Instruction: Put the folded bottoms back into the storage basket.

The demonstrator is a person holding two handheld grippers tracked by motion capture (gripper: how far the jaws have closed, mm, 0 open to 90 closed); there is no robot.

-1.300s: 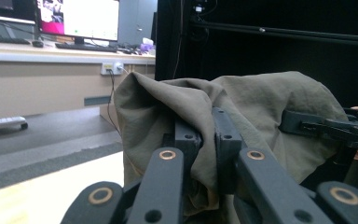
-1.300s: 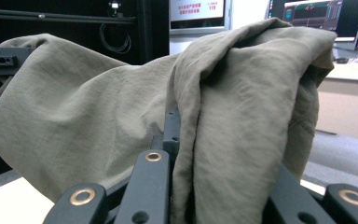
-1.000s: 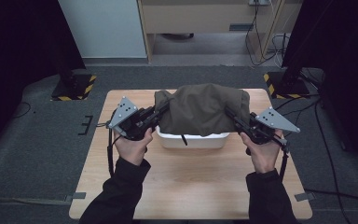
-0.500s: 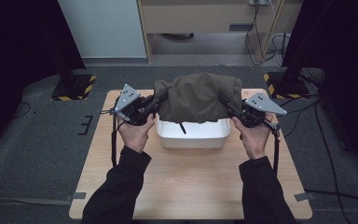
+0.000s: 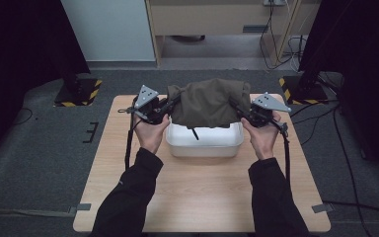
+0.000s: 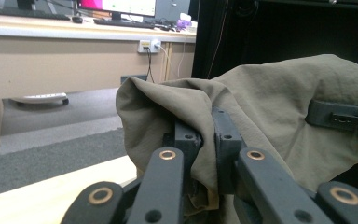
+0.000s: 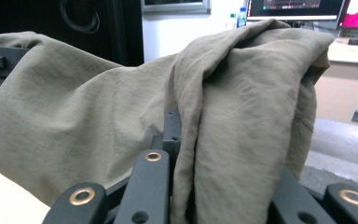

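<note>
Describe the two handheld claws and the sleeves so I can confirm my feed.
Both the left claw and right claw are black, each topped by a grey three-cornered plate with a black cable trailing down. Brass-ringed pivots mark the jaw links. The person wears dark long sleeves.

One cloth [image 5: 208, 102], one tub [image 5: 205, 143], two grippers

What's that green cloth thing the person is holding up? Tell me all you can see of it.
The olive-green cloth looks like a thin, wrinkled woven garment, bunched and folded into a loose bundle. It hangs in the air above the far part of the white plastic tub, stretched between the two tools: the left gripper pinches one end, the right gripper the other. A dark cord dangles from its underside toward the tub.
</note>
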